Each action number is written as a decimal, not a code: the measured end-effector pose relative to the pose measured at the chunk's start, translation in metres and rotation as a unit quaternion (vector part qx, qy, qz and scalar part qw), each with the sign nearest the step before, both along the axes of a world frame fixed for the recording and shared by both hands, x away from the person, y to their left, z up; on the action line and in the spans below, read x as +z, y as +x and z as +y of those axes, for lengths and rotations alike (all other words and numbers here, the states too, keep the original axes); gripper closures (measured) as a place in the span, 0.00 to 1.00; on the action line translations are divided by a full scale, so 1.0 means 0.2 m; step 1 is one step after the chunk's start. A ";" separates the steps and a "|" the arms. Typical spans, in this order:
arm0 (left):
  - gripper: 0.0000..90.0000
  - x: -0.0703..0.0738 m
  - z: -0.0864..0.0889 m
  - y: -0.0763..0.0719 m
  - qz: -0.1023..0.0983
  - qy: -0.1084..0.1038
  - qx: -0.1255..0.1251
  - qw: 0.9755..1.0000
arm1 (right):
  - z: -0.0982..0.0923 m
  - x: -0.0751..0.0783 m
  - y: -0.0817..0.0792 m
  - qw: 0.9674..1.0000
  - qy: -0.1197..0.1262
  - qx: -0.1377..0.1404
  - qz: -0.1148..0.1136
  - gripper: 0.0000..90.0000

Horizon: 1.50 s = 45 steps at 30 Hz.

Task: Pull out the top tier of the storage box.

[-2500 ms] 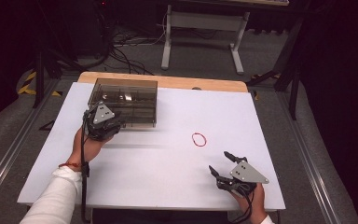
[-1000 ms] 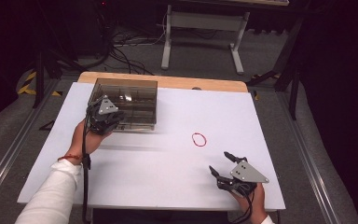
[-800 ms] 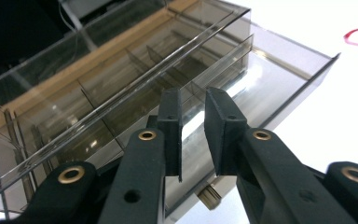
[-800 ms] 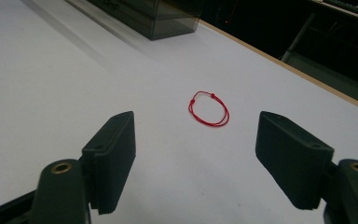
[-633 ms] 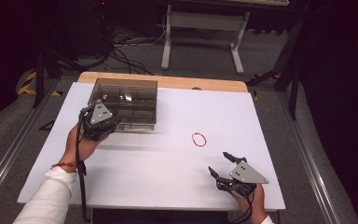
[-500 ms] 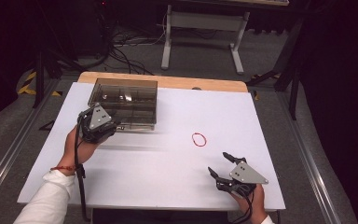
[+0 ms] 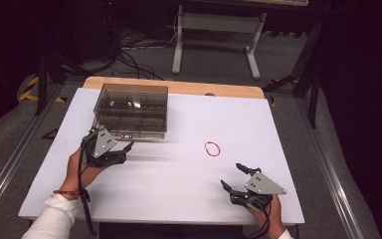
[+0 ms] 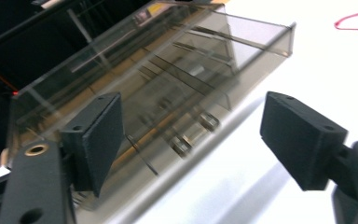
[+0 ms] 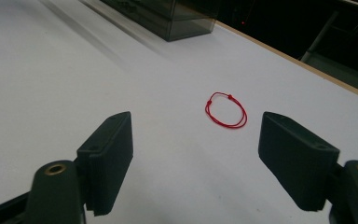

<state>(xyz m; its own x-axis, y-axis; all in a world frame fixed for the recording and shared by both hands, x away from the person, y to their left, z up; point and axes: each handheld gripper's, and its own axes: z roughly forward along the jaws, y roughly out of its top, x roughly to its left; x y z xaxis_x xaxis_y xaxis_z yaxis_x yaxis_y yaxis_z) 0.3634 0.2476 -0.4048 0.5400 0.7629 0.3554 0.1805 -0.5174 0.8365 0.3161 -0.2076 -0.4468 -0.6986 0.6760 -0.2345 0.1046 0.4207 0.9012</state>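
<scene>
A smoky clear box point(image 7: 129, 109) with compartments stands at the table's far left; small metal parts point(image 8: 182, 144) lie inside it. My left gripper point(image 7: 124, 152) hovers just in front of the box's near left corner, apart from it. Its jaws have just been opening and stand wide in the left gripper view point(image 8: 193, 109), with nothing between them. A red cord loop point(image 7: 212, 148) lies flat near the middle right. My right gripper point(image 7: 232, 175) rests near the front right edge, open and empty. It points at the loop point(image 9: 226, 109), which lies well ahead of it.
The white tabletop point(image 7: 179, 179) ends in a wooden strip point(image 7: 214, 89) at the far side. Beyond it stand a grey table frame point(image 7: 214, 30) and floor cables point(image 7: 134, 55). Metal rails point(image 7: 10, 164) run along both sides.
My left gripper has drawn back from the box's front left corner toward the near side and opened its jaws. The box, the red loop and the right gripper stay where they were.
</scene>
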 end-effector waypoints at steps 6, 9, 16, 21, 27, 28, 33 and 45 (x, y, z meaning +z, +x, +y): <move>0.15 -0.12 0.04 -0.06 0.019 -0.008 -0.008 1.000 | -0.02 -0.01 0.02 1.000 0.015 -0.008 0.014 0.27; 0.13 -0.16 0.06 -0.09 0.033 -0.014 -0.010 0.999 | -0.02 -0.01 0.05 0.999 0.019 -0.009 0.029 0.24; 0.13 -0.23 0.10 -0.17 0.059 -0.014 -0.013 0.998 | 0.01 -0.01 0.13 0.998 0.030 0.004 0.053 0.33; 0.13 -0.26 0.13 -0.24 0.068 -0.026 -0.011 0.997 | 0.06 -0.01 0.24 0.997 0.010 0.015 0.081 0.46; 0.13 -0.25 0.17 -0.26 0.068 -0.043 -0.002 0.997 | 0.14 0.00 0.43 0.993 -0.002 0.032 0.112 0.56; 0.13 -0.25 0.17 -0.26 0.069 -0.044 0.000 0.997 | 0.17 0.00 0.47 0.992 -0.012 0.033 0.123 0.57; 0.13 -0.25 0.17 -0.27 0.072 -0.040 -0.002 0.997 | 0.21 -0.03 0.60 0.986 -0.048 0.034 0.156 0.68; 0.14 -0.26 0.20 -0.30 0.083 -0.043 0.020 0.995 | 0.24 -0.05 0.68 0.977 -0.070 0.043 0.196 0.98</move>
